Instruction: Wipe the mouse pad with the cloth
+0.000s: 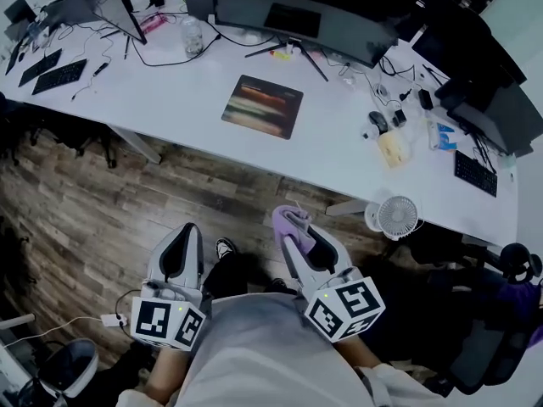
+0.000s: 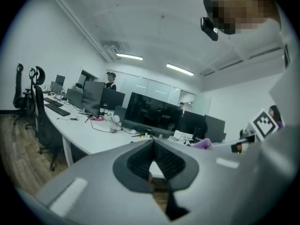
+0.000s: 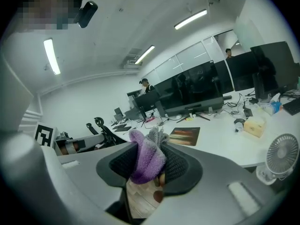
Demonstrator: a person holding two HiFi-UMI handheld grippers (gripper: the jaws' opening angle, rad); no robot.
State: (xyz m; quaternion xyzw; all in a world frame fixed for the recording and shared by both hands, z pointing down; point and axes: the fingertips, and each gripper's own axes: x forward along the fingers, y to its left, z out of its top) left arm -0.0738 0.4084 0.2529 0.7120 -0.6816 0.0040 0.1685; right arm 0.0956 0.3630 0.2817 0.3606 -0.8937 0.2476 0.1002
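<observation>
The right gripper (image 3: pixel 149 159) is clamped on a bunched purple cloth (image 3: pixel 143 167). The cloth looks soft, light and limp, so it is best held by a thick fold. The left gripper (image 2: pixel 153 144) has its jaws together, empty. The mouse pad (image 1: pixel 263 106) lies flat on the white desk (image 1: pixel 170 100), well ahead of both grippers.

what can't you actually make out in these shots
Cloth: right gripper view, bunched between the right gripper's fingers; its full size is hidden.
Mouse pad: head view, print too blurred to read.
Small desk items: head view, too small to identify.
</observation>
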